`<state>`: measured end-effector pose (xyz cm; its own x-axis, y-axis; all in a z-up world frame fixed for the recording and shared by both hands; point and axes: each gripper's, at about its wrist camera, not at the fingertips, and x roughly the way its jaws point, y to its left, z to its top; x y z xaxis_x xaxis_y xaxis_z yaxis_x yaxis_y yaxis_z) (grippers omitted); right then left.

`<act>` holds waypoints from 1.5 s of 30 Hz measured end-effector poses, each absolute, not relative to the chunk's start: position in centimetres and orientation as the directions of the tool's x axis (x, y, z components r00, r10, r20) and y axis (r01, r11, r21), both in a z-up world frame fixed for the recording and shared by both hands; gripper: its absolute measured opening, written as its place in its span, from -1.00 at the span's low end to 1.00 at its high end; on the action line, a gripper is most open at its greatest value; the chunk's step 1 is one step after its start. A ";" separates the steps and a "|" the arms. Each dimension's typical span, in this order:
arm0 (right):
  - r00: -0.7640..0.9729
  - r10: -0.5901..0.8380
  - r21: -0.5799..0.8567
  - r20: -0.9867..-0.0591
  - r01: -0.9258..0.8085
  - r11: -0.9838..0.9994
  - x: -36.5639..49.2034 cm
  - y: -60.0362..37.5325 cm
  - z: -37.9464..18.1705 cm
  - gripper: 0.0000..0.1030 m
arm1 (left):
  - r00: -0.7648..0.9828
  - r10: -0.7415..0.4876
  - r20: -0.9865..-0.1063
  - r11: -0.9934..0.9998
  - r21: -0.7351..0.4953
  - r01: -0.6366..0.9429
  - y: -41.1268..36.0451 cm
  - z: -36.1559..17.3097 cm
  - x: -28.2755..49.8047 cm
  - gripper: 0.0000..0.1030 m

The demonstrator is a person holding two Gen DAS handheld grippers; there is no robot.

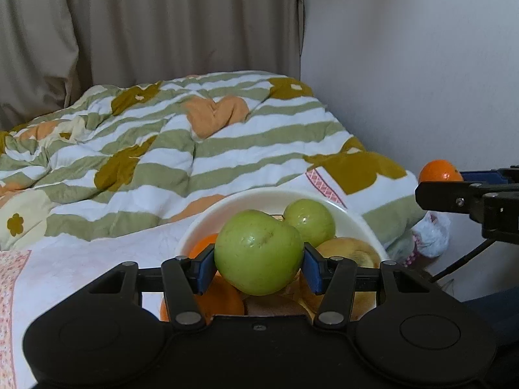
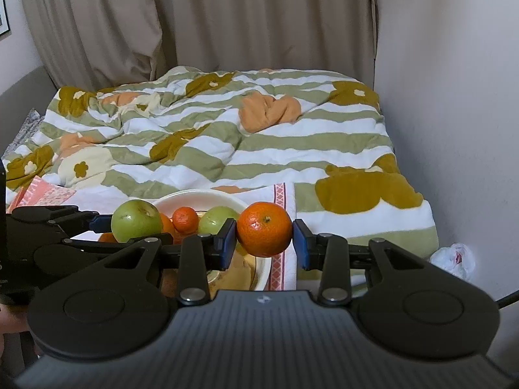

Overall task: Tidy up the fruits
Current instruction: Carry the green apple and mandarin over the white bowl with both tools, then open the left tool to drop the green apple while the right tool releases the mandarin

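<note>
My left gripper (image 1: pixel 259 264) is shut on a green apple (image 1: pixel 258 251) and holds it above a white bowl (image 1: pixel 246 199) on the bed. The bowl holds a second green apple (image 1: pixel 309 217), oranges (image 1: pixel 202 246) and yellowish fruit (image 1: pixel 348 251). My right gripper (image 2: pixel 264 240) is shut on an orange mandarin (image 2: pixel 264 228), held to the right of the bowl (image 2: pixel 198 196). The right wrist view also shows the left gripper's green apple (image 2: pixel 136 220), a small mandarin (image 2: pixel 184 218) and a green apple (image 2: pixel 216 218) in the bowl. The held mandarin also shows in the left wrist view (image 1: pixel 439 171).
A striped flowered quilt (image 1: pixel 194 149) covers the bed behind the bowl. A white cloth with a pink patterned border (image 2: pixel 279 201) lies under the bowl. Beige curtains (image 2: pixel 227 19) hang behind. A white wall (image 1: pixel 421 64) stands on the right, with a plastic bag (image 2: pixel 454 257) on the floor.
</note>
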<state>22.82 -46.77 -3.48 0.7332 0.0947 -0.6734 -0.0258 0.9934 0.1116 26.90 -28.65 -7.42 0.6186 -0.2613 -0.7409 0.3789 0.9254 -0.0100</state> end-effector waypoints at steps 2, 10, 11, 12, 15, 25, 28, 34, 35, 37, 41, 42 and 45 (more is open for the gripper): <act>0.729 0.092 0.117 -0.678 -0.016 0.993 23.0 -46.9 -3.8 0.02 | 0.610 -0.261 -0.748 0.921 -0.003 0.390 -28.8 -7.8 27.3 0.14; 0.720 0.084 0.127 -0.689 0.006 0.992 23.4 -47.0 -4.3 0.02 | 0.674 -0.278 -0.684 0.903 0.052 0.426 -29.1 -7.0 26.4 0.81; 0.720 0.085 0.127 -0.688 0.005 0.992 23.4 -47.0 -4.3 0.02 | 0.674 -0.282 -0.683 0.902 0.051 0.429 -29.0 -6.8 26.3 0.81; 0.720 0.087 0.128 -0.688 0.003 0.992 23.5 -47.0 -4.3 0.02 | 0.673 -0.282 -0.683 0.903 0.049 0.427 -28.8 -6.6 26.1 0.81; 0.719 0.098 0.131 -0.688 -0.009 0.991 23.6 -46.7 -4.3 0.02 | 0.676 -0.280 -0.681 0.910 0.036 0.413 -27.8 -5.7 25.6 0.81; 0.711 0.172 0.130 -0.682 -0.113 0.985 23.5 -43.8 -4.2 0.02 | 0.709 -0.226 -0.668 0.957 -0.018 0.288 -23.3 -3.4 23.4 0.87; 0.696 0.209 0.136 -0.687 -0.159 0.978 23.1 -42.4 -4.6 0.02 | 0.719 -0.192 -0.668 0.970 -0.017 0.243 -22.1 -3.1 22.5 0.88; 0.652 0.264 0.142 -0.711 -0.234 0.962 22.0 -39.6 -5.9 0.02 | 0.735 -0.117 -0.668 0.991 -0.032 0.129 -18.8 -3.0 20.7 0.89; 0.644 0.272 0.142 -0.716 -0.247 0.959 21.8 -39.2 -6.2 0.02 | 0.737 -0.108 -0.668 0.993 -0.036 0.112 -18.3 -2.9 20.3 0.90; 0.631 0.281 0.135 -0.723 -0.270 0.953 21.3 -38.2 -6.9 0.02 | 0.739 -0.090 -0.667 0.996 -0.039 0.086 -17.7 -2.9 19.8 0.90; 0.618 0.273 0.100 -0.737 -0.300 0.949 20.2 -37.0 -8.5 0.02 | 0.745 -0.066 -0.663 0.998 -0.042 0.051 -16.9 -3.1 18.2 0.90; 0.617 0.268 0.093 -0.740 -0.301 0.949 20.0 -36.7 -8.9 0.02 | 0.746 -0.062 -0.663 0.998 -0.043 0.044 -16.8 -3.2 17.9 0.90; 0.624 0.255 0.069 -0.739 -0.307 0.949 19.4 -36.3 -9.9 0.03 | 0.749 -0.053 -0.661 0.998 -0.048 0.028 -16.4 -3.6 16.9 0.91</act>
<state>19.43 -36.31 -9.90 0.6239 0.2549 -0.7388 -0.3066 0.9494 0.0687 16.89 -16.40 -3.64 0.7486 -0.0529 -0.6609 0.0285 0.9985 -0.0477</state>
